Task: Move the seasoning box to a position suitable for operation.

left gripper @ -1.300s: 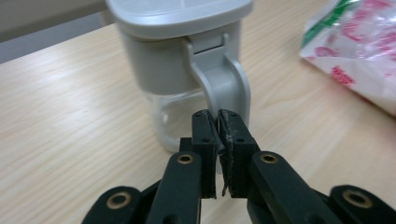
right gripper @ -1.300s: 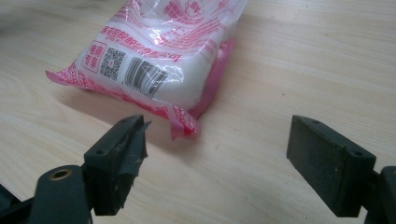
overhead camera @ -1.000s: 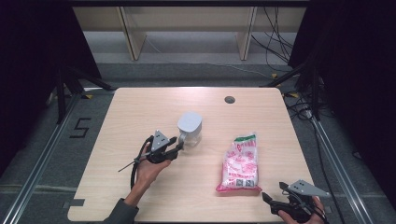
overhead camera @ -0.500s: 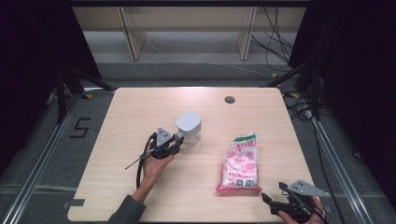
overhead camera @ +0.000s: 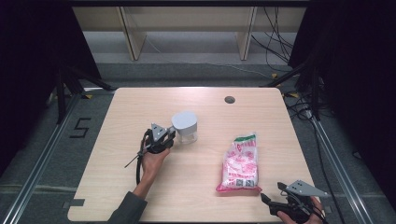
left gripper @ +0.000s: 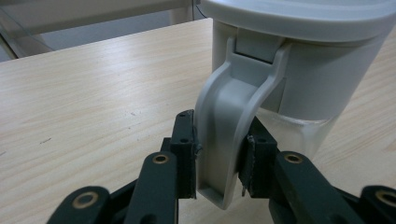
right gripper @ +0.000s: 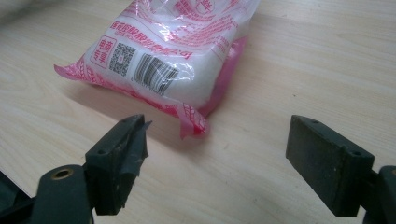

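Note:
A clear container with a grey lid (overhead camera: 185, 126) stands upright at the middle left of the wooden table (overhead camera: 205, 112). My left gripper (overhead camera: 169, 138) is at its left side. In the left gripper view, both pads of that gripper (left gripper: 219, 158) press on the grey handle (left gripper: 224, 135) that hangs from the lid; the jaws have just been closing on it. A pink and white bag (overhead camera: 240, 163) lies flat on the right half. My right gripper (overhead camera: 272, 191) rests near the front right edge, open, with the bag's corner (right gripper: 191, 123) just ahead of its gap (right gripper: 215, 140).
A small dark round hole (overhead camera: 229, 99) sits in the tabletop near the far edge. Wooden shelf legs (overhead camera: 133, 32) stand beyond the table, and cables (overhead camera: 280, 28) lie on the floor at the back right. Bare tabletop lies between container and bag.
My left gripper has moved right, up to the container, and its jaws have closed on the handle. The right gripper and the bag have stayed in place.

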A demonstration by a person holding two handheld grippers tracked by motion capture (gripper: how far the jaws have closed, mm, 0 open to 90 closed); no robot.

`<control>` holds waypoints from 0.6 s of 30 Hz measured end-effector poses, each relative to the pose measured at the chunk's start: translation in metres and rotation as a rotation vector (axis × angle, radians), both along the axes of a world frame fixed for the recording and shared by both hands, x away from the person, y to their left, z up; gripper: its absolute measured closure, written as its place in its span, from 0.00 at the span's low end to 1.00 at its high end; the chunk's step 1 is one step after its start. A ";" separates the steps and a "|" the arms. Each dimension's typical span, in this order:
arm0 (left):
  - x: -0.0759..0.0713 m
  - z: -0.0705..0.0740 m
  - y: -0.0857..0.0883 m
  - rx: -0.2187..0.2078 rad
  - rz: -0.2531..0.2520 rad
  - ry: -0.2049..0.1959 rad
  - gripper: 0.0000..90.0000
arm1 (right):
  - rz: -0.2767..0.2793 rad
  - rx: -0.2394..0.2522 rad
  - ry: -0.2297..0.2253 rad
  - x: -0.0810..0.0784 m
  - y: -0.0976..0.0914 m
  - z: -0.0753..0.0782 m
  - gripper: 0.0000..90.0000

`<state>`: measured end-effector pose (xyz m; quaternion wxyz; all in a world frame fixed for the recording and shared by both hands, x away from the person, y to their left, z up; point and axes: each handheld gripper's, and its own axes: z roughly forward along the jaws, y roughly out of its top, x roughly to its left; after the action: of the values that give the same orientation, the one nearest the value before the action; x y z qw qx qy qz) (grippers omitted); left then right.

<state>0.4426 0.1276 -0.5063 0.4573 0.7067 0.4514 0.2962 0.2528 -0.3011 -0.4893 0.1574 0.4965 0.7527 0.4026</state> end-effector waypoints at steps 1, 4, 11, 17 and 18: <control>-0.001 0.000 0.001 0.002 0.000 0.002 0.78 | 0.023 -0.021 -0.034 0.002 -0.002 -0.001 0.24; -0.004 0.000 0.003 -0.006 -0.040 0.002 0.78 | 0.020 -0.012 -0.019 0.001 -0.001 -0.001 0.24; -0.023 0.000 0.006 -0.002 -0.151 -0.001 0.78 | 0.053 -0.036 -0.041 0.003 0.000 -0.001 0.24; -0.039 -0.001 0.010 -0.002 -0.221 -0.005 0.78 | 0.033 -0.018 -0.017 0.001 0.002 0.000 0.24; -0.041 -0.001 0.011 -0.003 -0.226 -0.005 0.78 | 0.060 -0.040 -0.042 0.003 0.000 -0.001 0.24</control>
<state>0.4012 0.1384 -0.5071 0.4900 0.7517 0.3679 0.2439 0.2558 -0.3013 -0.4899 0.1708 0.4622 0.7715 0.4024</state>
